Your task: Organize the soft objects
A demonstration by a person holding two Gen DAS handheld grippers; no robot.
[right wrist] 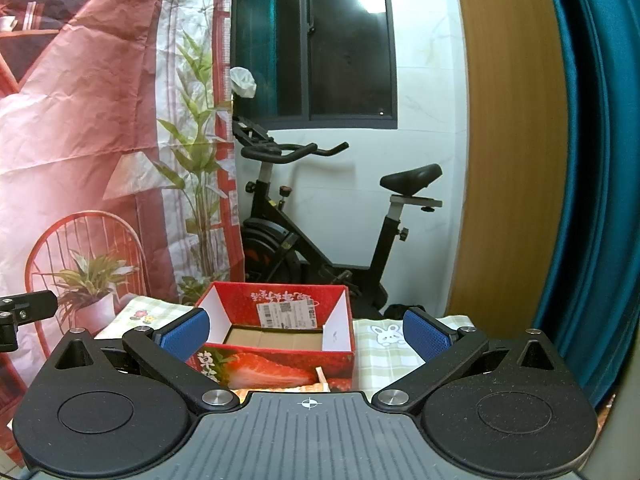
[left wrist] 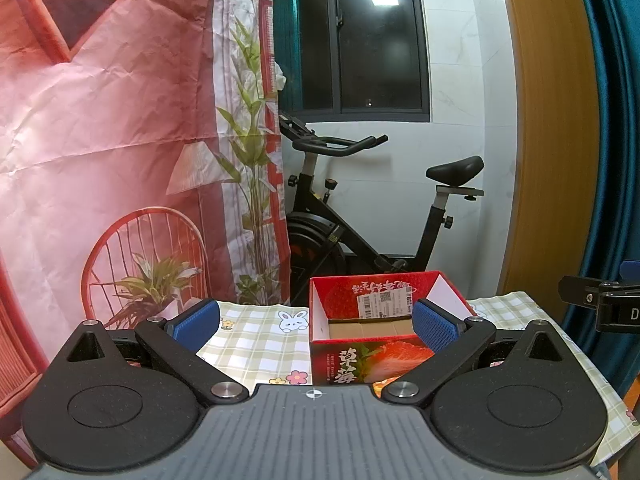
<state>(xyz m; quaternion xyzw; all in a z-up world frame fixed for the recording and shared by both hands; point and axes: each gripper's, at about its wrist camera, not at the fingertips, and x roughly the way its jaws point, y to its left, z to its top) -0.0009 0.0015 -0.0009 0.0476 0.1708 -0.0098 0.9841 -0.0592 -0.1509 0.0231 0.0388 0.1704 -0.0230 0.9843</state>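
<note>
1. On the counter (left wrist: 256,344), under a checked cloth, an empty strawberry box (left wrist: 360,332) stands at twelve o'clock.
2. Left gripper (left wrist: 316,322) and right gripper (right wrist: 306,334): fingers wide apart, holding nothing.
3. No soft objects visible; likely the start, finding one comes next.

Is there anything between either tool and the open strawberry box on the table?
Nothing visible. The strawberry box stands open-topped on the checked tablecloth, directly ahead of the right tool and the left tool, both open and empty. No soft objects show in either view.
</note>
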